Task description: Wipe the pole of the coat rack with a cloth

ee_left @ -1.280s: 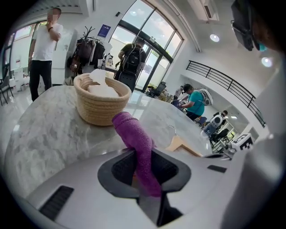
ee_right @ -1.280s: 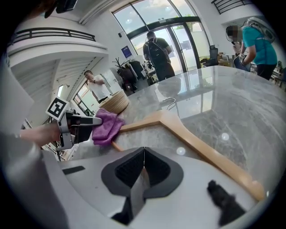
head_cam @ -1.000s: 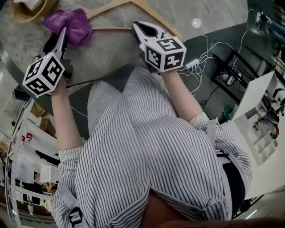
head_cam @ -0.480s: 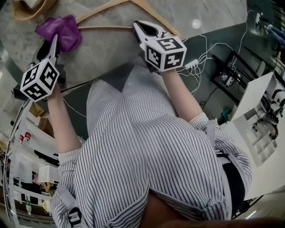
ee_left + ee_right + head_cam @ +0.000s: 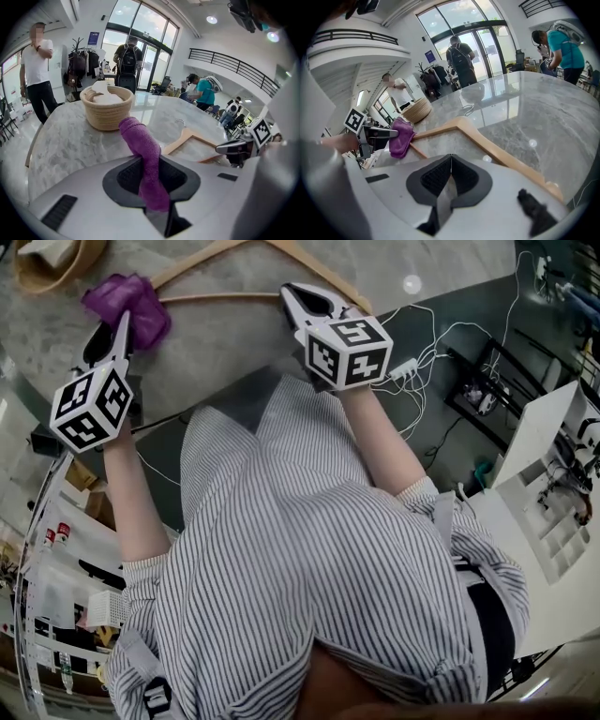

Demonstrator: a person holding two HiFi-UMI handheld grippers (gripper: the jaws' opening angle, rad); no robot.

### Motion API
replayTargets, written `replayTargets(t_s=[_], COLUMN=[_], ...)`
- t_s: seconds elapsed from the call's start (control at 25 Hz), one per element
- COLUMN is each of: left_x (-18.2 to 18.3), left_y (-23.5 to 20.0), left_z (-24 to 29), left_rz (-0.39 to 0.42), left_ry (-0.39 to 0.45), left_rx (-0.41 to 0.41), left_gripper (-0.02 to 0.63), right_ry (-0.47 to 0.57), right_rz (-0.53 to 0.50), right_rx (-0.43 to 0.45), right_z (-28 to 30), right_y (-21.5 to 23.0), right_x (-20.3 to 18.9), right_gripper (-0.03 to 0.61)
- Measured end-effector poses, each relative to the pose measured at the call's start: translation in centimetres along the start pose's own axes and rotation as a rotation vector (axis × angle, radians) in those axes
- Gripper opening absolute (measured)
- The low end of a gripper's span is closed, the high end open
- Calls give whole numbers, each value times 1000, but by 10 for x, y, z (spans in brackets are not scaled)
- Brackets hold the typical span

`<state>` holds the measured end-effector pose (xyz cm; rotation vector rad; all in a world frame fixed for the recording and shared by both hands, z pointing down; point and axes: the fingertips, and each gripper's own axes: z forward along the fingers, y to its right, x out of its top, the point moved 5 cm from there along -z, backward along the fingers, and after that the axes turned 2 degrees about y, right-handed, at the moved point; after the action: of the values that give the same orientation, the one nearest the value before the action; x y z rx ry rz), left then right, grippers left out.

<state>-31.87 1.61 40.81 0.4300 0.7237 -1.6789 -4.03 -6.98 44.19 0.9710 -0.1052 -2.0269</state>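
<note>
While the left tongs (image 5: 118, 322) pinch the purple cloth (image 5: 129, 298), seemingly ready for wiping, the right tongs (image 5: 292, 292) hover pressed together and empty near the hanger (image 5: 225, 298).

Both forearms reach forward, left gripper (image 5: 120, 322) clamped on the cloth (image 5: 124, 298), right gripper (image 5: 292, 294) with jaws together.

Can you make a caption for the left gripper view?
Left gripper pinching a purple cloth over the marble table, basket ahead.
</note>
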Motion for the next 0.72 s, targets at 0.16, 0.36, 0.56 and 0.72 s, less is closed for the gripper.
replayTargets(t_s=[0.16,0.36,0.56,0.72], left_x=[1,2,3,4], left_y=[10,35,58,69], left_z=[5,16,27,32], left_rz=[12,35,66,77], left_ry=[-7,-20,-35,-43], left_rx=[-21,-67,-107,-132], left_gripper=[85,86,86,85], right_ry=[6,16,17,19], right_rz=[14,33,54,67], right_rx=[-11,-25,-41,-52], right_z=[-6,-15,-23,-29], right_y=[4,17,29,34], right_x=[-4,-7,-14,-18], right_gripper=[15,15,15,15])
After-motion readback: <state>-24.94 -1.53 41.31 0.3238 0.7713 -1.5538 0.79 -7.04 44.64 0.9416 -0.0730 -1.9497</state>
